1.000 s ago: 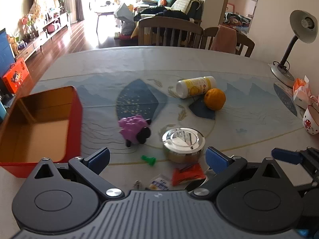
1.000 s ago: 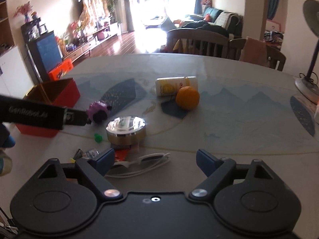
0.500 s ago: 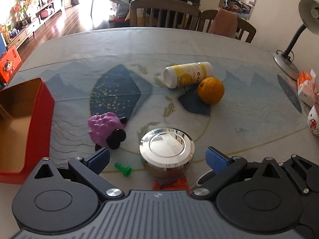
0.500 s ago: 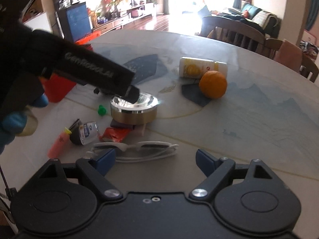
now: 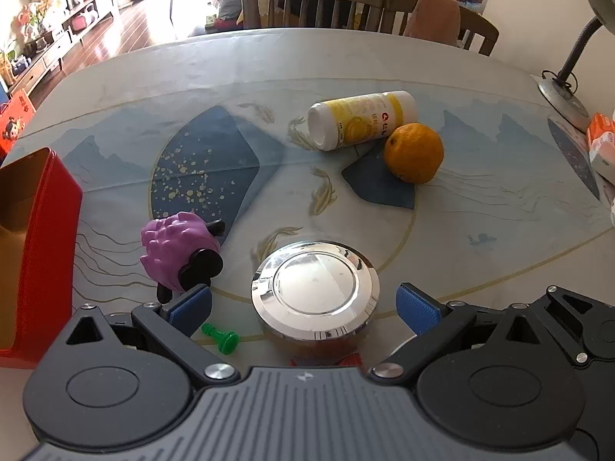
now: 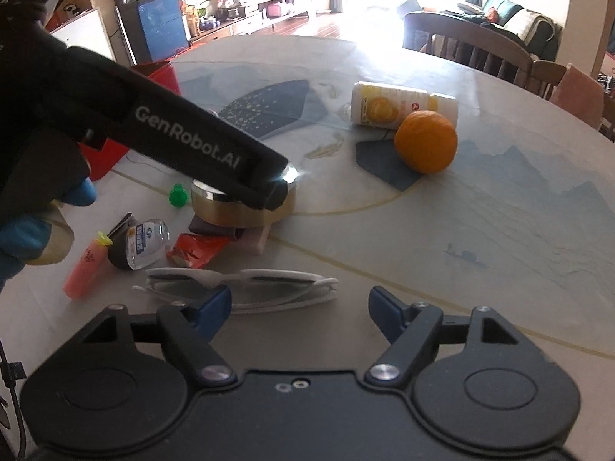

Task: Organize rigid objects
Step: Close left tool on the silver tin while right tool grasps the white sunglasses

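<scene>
Round table [image 5: 384,61] under a printed blue-and-white cloth, chairs at its far edge. Open red box [image 5: 46,246] at the left edge. Left gripper [image 5: 303,305] poised over the round chrome-lidded tin [image 5: 315,288], blue pads apart on either side of the lid and seemingly clear of it, though the near rim is hidden. Right gripper [image 6: 300,307] above the near edge, jaws apart after just closing somewhat, left pad before the white-framed glasses [image 6: 246,286], nothing clamped. Toward the table's middle: yellow-labelled bottle [image 5: 361,121] on its side, touching or just beside the orange [image 5: 413,151]. Purple toy sheep [image 5: 180,255] between box and tin. Near the tin: red packet [image 6: 196,251], pink tube [image 6: 84,271], small clear bottle [image 6: 146,244], green pawn [image 5: 221,338].
</scene>
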A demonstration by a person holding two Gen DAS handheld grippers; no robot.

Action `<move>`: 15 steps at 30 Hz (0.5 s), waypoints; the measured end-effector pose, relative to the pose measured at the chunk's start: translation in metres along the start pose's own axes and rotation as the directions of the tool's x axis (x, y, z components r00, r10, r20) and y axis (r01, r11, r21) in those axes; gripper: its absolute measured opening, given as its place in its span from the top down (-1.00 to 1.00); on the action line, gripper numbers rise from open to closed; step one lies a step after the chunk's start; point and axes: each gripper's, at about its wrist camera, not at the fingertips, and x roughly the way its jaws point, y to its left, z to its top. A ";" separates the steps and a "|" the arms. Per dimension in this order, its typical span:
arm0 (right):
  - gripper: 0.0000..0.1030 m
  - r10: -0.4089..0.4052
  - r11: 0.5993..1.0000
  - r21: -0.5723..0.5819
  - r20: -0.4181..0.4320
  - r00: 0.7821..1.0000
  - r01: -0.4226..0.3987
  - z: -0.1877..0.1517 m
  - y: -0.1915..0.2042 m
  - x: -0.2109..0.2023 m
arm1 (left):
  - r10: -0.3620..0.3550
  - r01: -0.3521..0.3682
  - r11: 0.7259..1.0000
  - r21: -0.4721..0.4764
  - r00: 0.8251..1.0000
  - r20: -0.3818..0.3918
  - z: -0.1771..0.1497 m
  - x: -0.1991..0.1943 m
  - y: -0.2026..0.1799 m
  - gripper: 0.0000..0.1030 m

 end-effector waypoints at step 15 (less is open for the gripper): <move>-0.09 0.070 0.997 -0.037 0.027 0.997 -0.069 0.003 -0.002 0.006 | -0.025 0.024 1.000 -0.016 1.000 -0.019 0.003 0.012 0.004 -0.75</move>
